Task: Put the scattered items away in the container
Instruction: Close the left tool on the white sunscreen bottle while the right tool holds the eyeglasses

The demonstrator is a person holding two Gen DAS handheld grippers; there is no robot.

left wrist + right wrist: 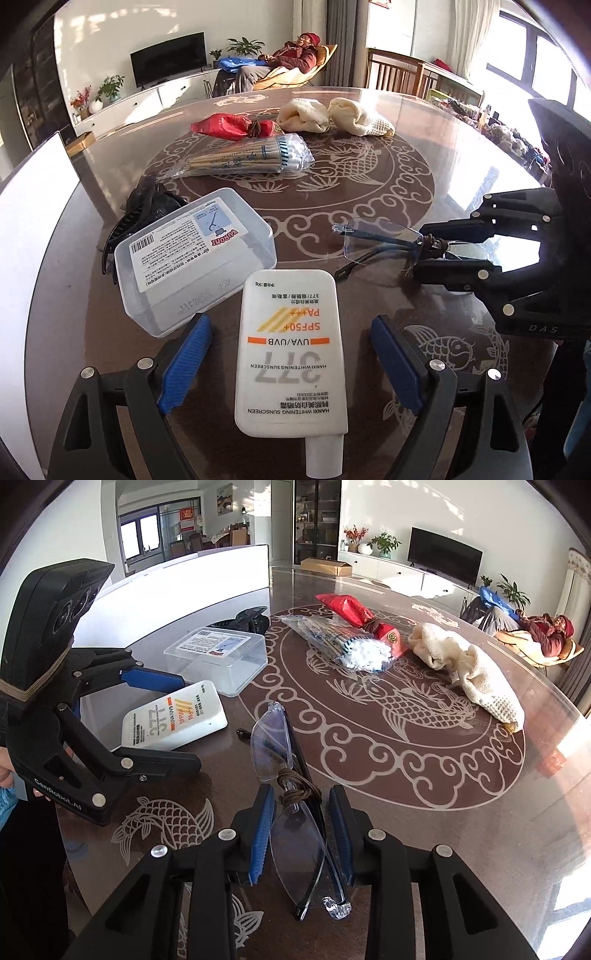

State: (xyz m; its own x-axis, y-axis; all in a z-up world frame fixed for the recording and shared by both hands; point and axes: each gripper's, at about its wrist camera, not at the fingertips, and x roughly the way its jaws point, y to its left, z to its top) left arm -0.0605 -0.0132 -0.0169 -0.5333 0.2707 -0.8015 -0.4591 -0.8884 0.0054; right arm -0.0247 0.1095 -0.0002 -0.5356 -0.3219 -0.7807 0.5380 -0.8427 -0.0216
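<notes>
- Left wrist view, jaws first: the left gripper (291, 363) has its jaws spread wide and gripping nothing. The sunscreen tube (291, 350) lies flat on the worktop (369, 184) right between the two blue pads, with a clear gap on each side and the cap end pointing back toward the camera.
- That tube looks like light, smooth plastic, fairly stiff in the flat body. I'd guess it's a bit slippery, so squeeze across the flat middle, not the narrow cap.
- Just off the left pad sits the clear plastic box (195, 258), with a black hair claw (147, 210) behind it. Well ahead of the jaws: a bag of cotton swabs (251, 157), a red packet (232, 127) and cream socks (332, 116).
- Off to the right in that same view, the right gripper (417, 253) straddles the glasses (384, 243) at the bridge.
- Right wrist view: the right jaws stand narrowly open around the folded glasses (291, 794). The pads sit close on either side of the cord-wrapped bridge, with a sliver of gap showing, so I wouldn't call it a firm grip.
- Rimless lenses, thin arms: light and fragile, honestly. Hold at the wrapped bridge, gently, never on the lens.
- The white container wall (177, 579) sits far left, beyond the left gripper (192, 723).
</notes>
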